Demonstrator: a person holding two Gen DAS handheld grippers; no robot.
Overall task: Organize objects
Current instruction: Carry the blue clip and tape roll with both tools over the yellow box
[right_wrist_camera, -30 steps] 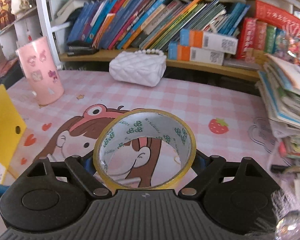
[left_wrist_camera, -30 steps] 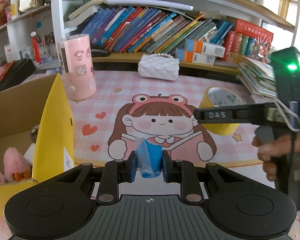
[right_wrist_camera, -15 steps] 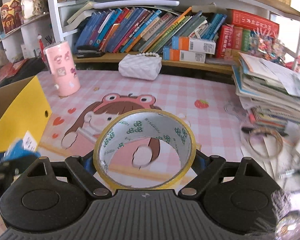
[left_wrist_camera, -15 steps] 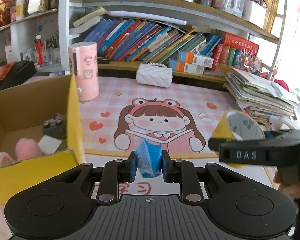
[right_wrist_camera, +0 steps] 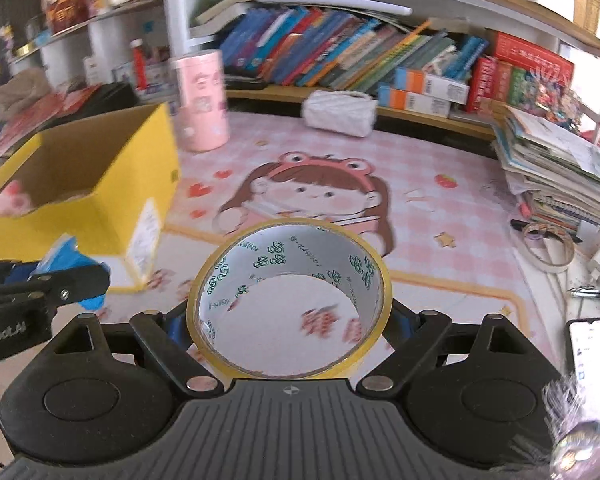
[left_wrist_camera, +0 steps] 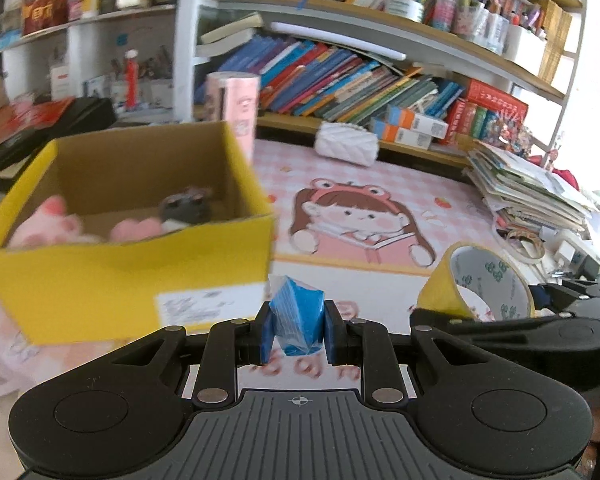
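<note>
My left gripper (left_wrist_camera: 297, 330) is shut on a small blue wrapped packet (left_wrist_camera: 298, 320), held above the pink desk mat near the front right corner of a yellow cardboard box (left_wrist_camera: 132, 280). Pink plush toys (left_wrist_camera: 60, 224) and a dark grey item (left_wrist_camera: 186, 208) lie inside the box. My right gripper (right_wrist_camera: 288, 320) is shut on a yellow roll of tape (right_wrist_camera: 288, 304), held upright over the mat. In the left wrist view that tape roll (left_wrist_camera: 488, 284) shows at the right. In the right wrist view the blue packet (right_wrist_camera: 66, 260) and the yellow box (right_wrist_camera: 100, 188) show at the left.
A pink cylinder (right_wrist_camera: 202, 100) stands behind the box. A white quilted purse (right_wrist_camera: 338, 112) lies by the bookshelf. A pile of books and papers (right_wrist_camera: 556, 168) fills the right side, with a thin tape ring (right_wrist_camera: 548, 248) and a phone (right_wrist_camera: 590, 356) near it.
Both grippers have drawn back and to the left, so the yellow box now fills more of both views. Each keeps its grip: blue packet in the left, tape roll in the right.
</note>
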